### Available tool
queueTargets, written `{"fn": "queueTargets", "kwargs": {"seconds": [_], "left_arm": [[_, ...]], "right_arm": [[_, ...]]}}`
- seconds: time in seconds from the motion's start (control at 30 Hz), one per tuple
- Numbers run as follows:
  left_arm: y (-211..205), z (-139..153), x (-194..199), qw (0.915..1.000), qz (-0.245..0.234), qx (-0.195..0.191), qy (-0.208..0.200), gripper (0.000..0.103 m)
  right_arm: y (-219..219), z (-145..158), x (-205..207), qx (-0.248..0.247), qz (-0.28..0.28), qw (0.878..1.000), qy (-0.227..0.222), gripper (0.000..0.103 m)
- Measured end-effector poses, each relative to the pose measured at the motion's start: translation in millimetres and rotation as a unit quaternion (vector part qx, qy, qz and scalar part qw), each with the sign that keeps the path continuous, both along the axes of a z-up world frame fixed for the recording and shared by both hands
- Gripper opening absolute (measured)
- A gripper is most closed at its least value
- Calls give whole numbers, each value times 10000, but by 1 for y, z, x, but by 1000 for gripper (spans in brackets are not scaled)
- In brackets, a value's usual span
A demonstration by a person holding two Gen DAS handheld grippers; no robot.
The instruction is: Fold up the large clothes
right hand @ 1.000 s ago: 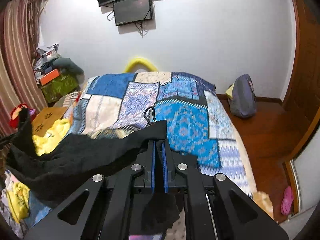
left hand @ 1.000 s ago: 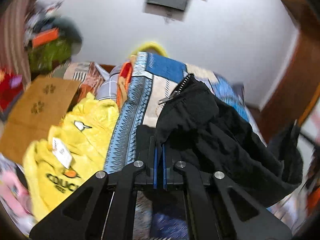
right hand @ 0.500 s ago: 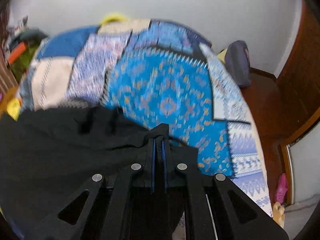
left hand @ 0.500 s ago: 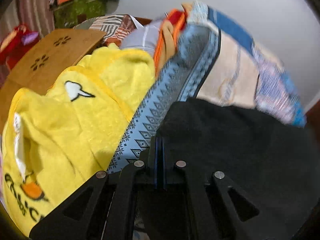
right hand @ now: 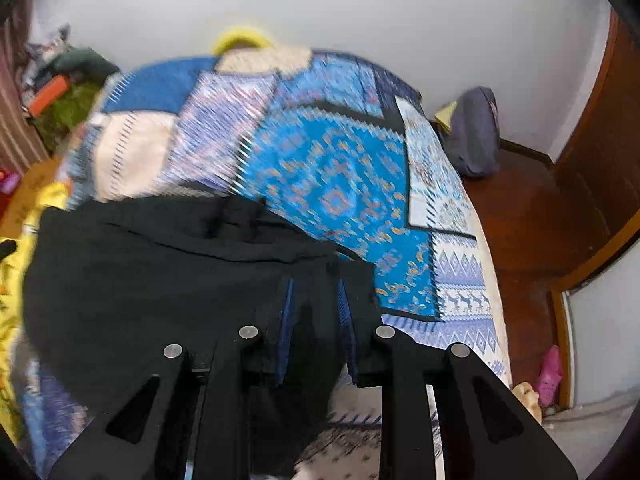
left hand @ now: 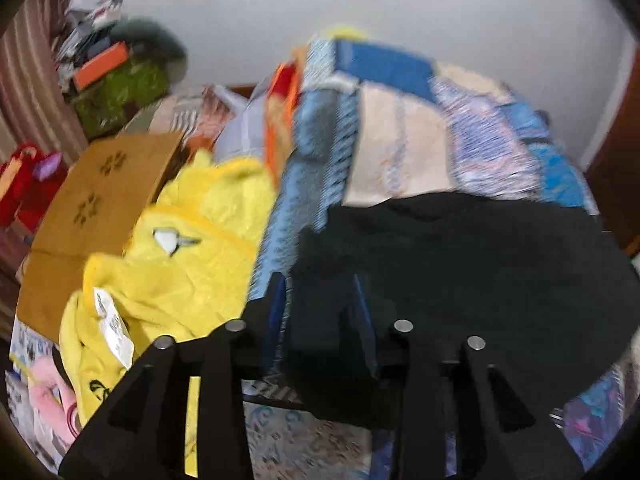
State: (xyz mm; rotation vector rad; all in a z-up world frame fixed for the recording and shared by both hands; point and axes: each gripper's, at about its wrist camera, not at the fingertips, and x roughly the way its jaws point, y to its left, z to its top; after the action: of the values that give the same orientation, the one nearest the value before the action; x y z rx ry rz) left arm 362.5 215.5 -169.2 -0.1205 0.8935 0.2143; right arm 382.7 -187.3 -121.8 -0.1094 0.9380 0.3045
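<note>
A large black garment [left hand: 460, 264] lies spread on the near end of the patchwork bed [left hand: 400, 152]; it also shows in the right wrist view [right hand: 152, 280], on the bed cover [right hand: 340, 184]. My left gripper [left hand: 320, 304] is open, its jaws apart over the garment's left corner. My right gripper [right hand: 314, 312] is open, its jaws apart over the garment's right corner. The black cloth lies between and under the fingers of both.
A yellow fleece garment [left hand: 192, 256] with a tag lies left of the bed, by a cardboard box [left hand: 100, 200]. Clutter is piled at the far left wall [left hand: 116, 80]. A grey backpack [right hand: 476, 132] and wooden floor [right hand: 532, 232] lie right of the bed.
Both grippers were shut on the black garment, lowered it onto the bed, and now stand open. The garment lies flat instead of hanging.
</note>
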Motion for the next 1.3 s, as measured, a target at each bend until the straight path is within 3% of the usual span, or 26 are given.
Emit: {"fn": "queueTargets", "kwargs": {"seconds": [0.1,0.17,0.27,0.4,0.5,0.67,0.83,1.1,1.3], "left_arm": [[-28,28,-6,9990,-366,-116,-249,40],[-51,42,-8,9972,-609,-99,-423,45],[-82,52,-5,9938,-943,-98,-574,53],[-118,46,1,9902,-1242,-219,-597,69],[-134,26,11,9907,-1259,-313,-402,70],[-148,-27,32,9895,-1354,-473,148,71],[-150,-49,40,9915,-1203,-486,123,79],[-143,-42,28,9914,-1193,-528,114,80],[-120,-35,-7,9944,-849,-635,-20,80]], "right_arm": [[20,22,-20,223,320,9991,-180,26],[36,35,-34,411,527,9973,-317,43],[59,42,-51,526,709,9949,-486,55],[92,29,-63,348,976,9933,-511,57],[107,9,-65,222,1092,9930,-396,57],[112,-44,-51,296,1129,9928,283,58],[125,-53,-66,-244,1403,9898,-105,65],[122,-49,-72,-271,1304,9911,-57,68],[115,-46,-78,-276,1157,9929,23,69]]}}
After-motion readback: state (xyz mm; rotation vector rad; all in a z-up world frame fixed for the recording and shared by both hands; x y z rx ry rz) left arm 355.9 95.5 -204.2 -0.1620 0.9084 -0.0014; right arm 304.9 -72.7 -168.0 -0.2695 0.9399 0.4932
